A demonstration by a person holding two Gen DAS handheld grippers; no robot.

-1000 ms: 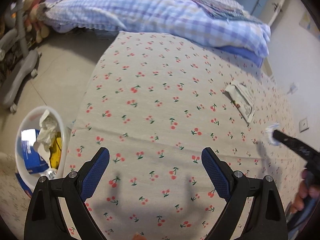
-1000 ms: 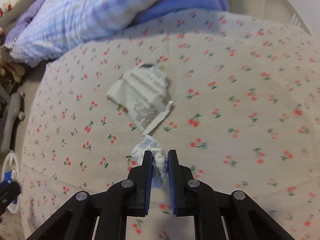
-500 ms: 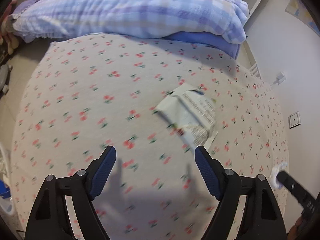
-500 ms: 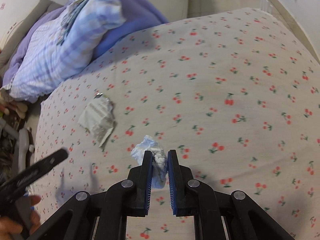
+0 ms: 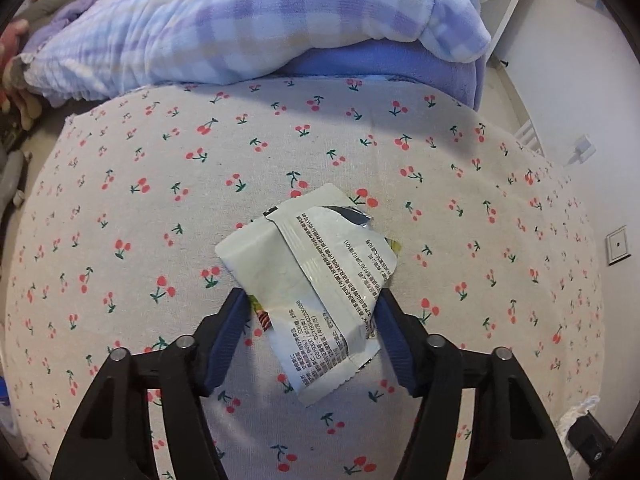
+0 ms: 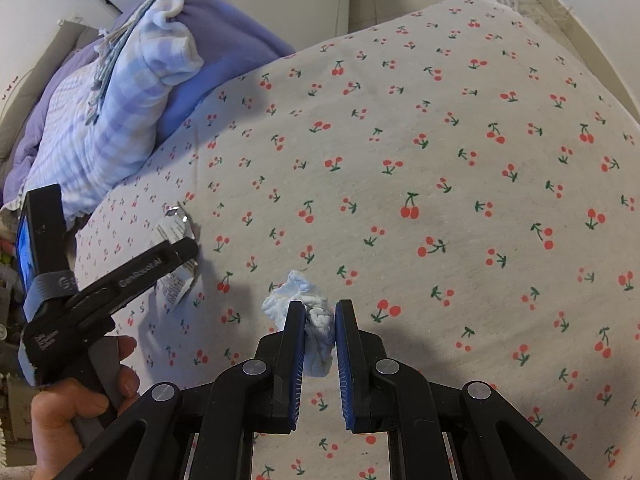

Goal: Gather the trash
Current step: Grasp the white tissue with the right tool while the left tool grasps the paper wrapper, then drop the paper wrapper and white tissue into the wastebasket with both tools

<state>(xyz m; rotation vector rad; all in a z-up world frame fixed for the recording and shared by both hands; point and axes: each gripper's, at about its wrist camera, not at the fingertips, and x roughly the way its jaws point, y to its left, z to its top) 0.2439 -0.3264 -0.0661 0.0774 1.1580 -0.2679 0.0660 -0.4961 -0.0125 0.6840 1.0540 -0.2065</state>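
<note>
We see the torn, pale printed foil wrapper (image 5: 316, 292) lying flat on the cherry-print bedsheet (image 5: 120, 208), between the blue pads of the left gripper (image 5: 310, 322), whose jaws have just been closing and now bracket its edges. The right gripper (image 6: 318, 334) pinches a crumpled white tissue (image 6: 316, 320) above the sheet. A checked blue quilt (image 5: 240, 28) lies beyond.

1. Your wrapper (image 5: 316, 292) lies on the bedsheet (image 5: 120, 200), between the left gripper (image 5: 312, 320) fingers.
2. The blankets (image 5: 240, 28) are heaped at the far end.
3. Your tissue (image 6: 316, 328) sits in the right gripper (image 6: 318, 344), apparently off the sheet.
</note>
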